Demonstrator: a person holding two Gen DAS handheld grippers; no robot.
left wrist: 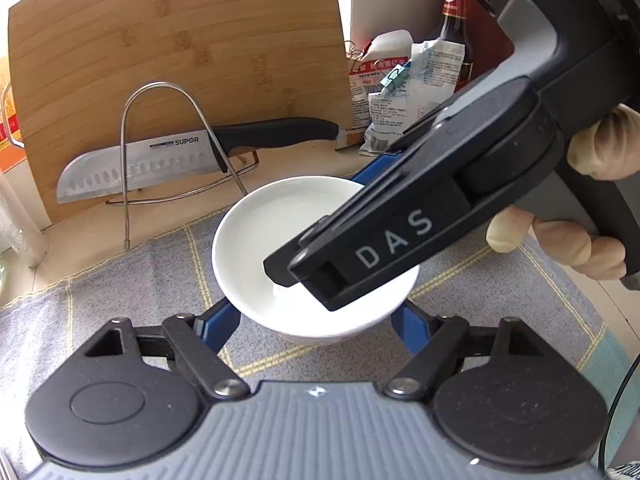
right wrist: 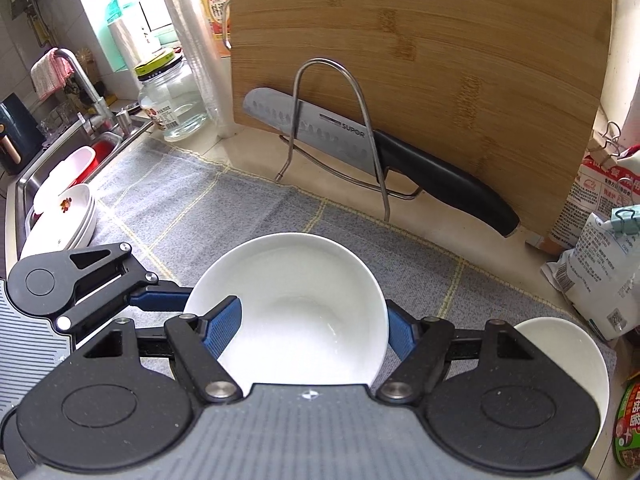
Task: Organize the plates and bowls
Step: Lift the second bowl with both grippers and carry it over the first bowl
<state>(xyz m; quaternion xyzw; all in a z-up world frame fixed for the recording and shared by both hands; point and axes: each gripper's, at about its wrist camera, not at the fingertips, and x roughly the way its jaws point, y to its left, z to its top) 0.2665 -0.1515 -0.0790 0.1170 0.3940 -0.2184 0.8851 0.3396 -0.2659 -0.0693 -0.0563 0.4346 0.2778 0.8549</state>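
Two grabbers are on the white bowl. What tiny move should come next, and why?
Probably the left gripper should open its jaws and let go. The right gripper already pinches the wall of the white bowl, one finger inside, so it could likely carry it alone toward the second bowl beside it.

Daylight, bright overall. Source is the window (right wrist: 132, 4) at top left of right wrist view; it's blown out. Left wrist view: top-left corner clipped to white above the cutting board (left wrist: 180, 60). White bowl (left wrist: 280, 248) interior near overexposed, little detail. Shadows soft. Strong fisheye bending at edges, dark vignette in corners. Focus sharp, no motion blur.
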